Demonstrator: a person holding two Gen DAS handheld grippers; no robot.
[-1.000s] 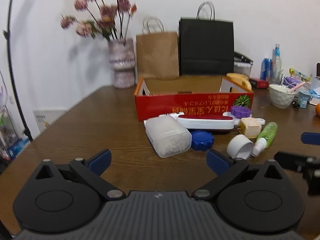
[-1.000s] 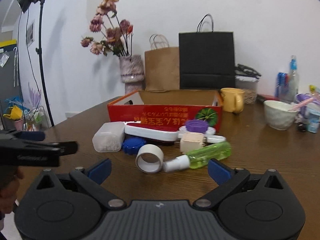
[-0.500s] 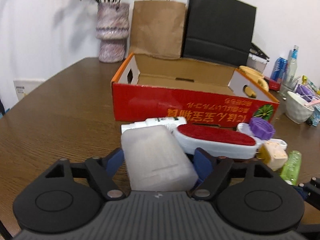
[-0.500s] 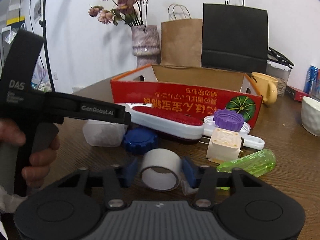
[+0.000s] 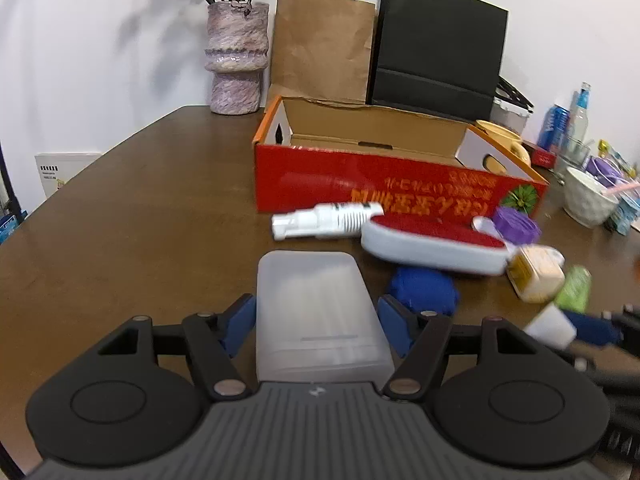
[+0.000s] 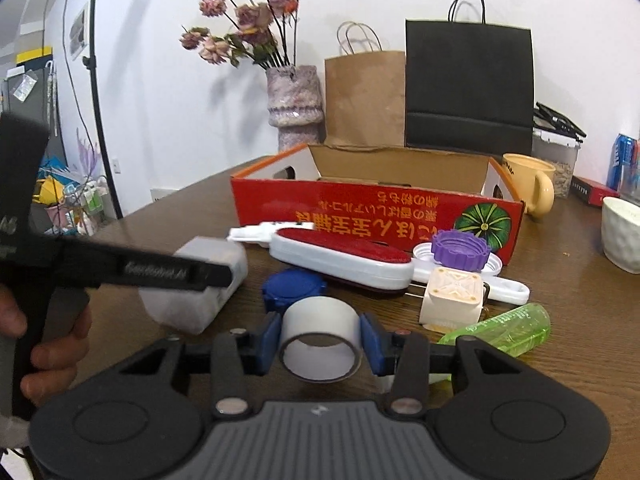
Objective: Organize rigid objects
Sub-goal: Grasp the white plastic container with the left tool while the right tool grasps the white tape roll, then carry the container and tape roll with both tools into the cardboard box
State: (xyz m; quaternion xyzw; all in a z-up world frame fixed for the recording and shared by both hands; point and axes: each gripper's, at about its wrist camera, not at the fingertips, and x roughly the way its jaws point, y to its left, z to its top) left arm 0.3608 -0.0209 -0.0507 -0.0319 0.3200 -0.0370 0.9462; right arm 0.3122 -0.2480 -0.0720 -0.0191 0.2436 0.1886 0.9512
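My left gripper (image 5: 318, 326) is shut on a frosted white plastic box (image 5: 320, 312), held just above the table; the box also shows in the right wrist view (image 6: 200, 288). My right gripper (image 6: 320, 344) is shut on a white tape roll (image 6: 320, 334). An open red cardboard box (image 5: 384, 188) stands behind the clutter, also in the right wrist view (image 6: 376, 208). In front of it lie a red-and-white lint brush (image 6: 340, 256), a blue lid (image 6: 294, 290), a purple lid (image 6: 460, 250), a cream cube (image 6: 452, 298), a green bottle (image 6: 500, 330) and a white tube (image 5: 326, 220).
A vase of dried flowers (image 6: 294, 108), a brown paper bag (image 6: 364, 100) and a black bag (image 6: 468, 88) stand at the back wall. A yellow mug (image 6: 528, 188), a white bowl (image 6: 622, 232) and cans are at the right. A lamp stand (image 6: 100, 120) is left of the table.
Both grippers moved forward and closed: the left onto the frosted box, the right onto the tape roll. The box is now lifted back from the lint brush and blue lid.
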